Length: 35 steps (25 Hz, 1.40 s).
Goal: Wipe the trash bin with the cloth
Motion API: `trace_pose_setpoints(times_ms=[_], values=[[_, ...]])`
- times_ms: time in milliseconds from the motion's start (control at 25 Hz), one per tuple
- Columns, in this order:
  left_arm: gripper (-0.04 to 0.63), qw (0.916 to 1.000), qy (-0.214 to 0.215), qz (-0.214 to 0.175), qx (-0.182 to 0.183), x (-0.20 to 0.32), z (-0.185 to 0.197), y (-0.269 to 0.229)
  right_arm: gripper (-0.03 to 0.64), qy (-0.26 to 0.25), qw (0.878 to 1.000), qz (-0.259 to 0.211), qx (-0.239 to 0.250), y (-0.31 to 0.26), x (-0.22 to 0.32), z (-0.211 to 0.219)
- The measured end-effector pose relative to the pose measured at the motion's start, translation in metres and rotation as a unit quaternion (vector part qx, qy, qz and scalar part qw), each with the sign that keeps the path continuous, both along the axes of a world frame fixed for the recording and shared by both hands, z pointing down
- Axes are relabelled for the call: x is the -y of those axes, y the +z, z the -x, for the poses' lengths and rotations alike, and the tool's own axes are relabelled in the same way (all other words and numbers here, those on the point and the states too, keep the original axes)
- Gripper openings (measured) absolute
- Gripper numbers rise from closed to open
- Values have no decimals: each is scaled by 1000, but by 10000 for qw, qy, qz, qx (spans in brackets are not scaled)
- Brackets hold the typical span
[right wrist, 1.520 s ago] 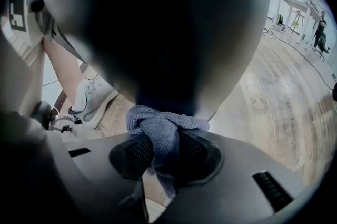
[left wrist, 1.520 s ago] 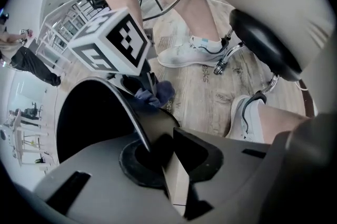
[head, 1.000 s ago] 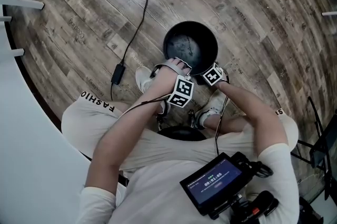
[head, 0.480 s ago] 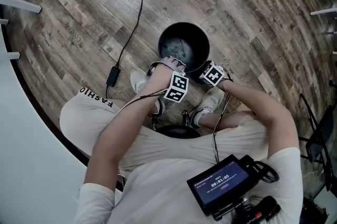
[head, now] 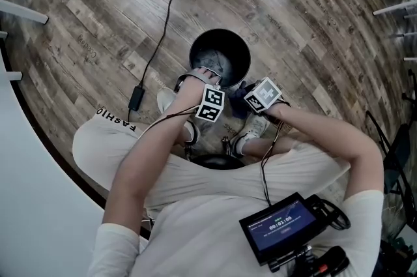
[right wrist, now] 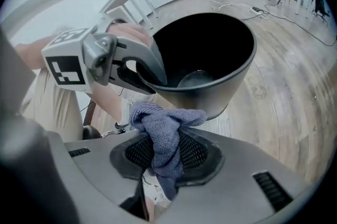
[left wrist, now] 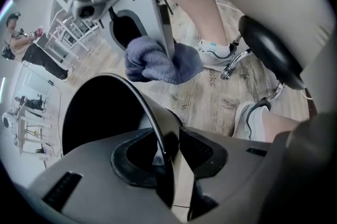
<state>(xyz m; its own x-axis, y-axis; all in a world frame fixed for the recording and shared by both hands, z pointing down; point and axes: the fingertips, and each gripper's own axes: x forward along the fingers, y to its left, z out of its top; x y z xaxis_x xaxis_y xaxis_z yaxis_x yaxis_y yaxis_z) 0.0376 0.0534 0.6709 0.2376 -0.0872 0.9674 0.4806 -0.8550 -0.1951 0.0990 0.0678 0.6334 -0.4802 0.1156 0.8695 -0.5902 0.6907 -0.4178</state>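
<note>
- Left tool (left wrist: 171,158), in the left gripper view, is straddling the near rim of the round black plastic trash bin (left wrist: 92,128). Its jaws have just been opening. The thin rim is running between them with a sliver of floor showing beside it, so the pads are not pressing on it.
- Higher in that view, the right tool (left wrist: 166,51) is pinching the bunched blue-grey terry cloth (left wrist: 152,65) just outside the bin. Beyond it, a white trainer (left wrist: 213,51) is resting on the wood-plank floor (left wrist: 210,101) near a black stool seat (left wrist: 268,49).
- In the right gripper view, the right tool (right wrist: 166,157) is clamping its jaws on the cloth (right wrist: 166,133). A wad is bulging above the pads and a tail is hanging below them.
- The bin (right wrist: 226,88) is standing upright just behind the cloth; whether the two are touching cannot be told. The left tool (right wrist: 142,72) is sitting over the rim at the left.
- In the head view, the bin (head: 228,41) is standing on the floor in front of the seated person's feet.
- The left tool (head: 207,73) is sitting at the near rim. The right tool (head: 244,96) is hovering just beside it, outside the bin, with the cloth showing as a dark patch beneath.
- A black cable (head: 171,8) is trailing across the planks.
</note>
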Motion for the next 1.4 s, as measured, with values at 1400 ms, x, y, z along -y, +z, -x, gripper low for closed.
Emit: trace_pose_setpoints(times_ms=[1400], values=[[57, 9991, 407, -26, 90, -8, -3, 9, 109, -230, 9899, -1175, -763, 178, 43, -15]])
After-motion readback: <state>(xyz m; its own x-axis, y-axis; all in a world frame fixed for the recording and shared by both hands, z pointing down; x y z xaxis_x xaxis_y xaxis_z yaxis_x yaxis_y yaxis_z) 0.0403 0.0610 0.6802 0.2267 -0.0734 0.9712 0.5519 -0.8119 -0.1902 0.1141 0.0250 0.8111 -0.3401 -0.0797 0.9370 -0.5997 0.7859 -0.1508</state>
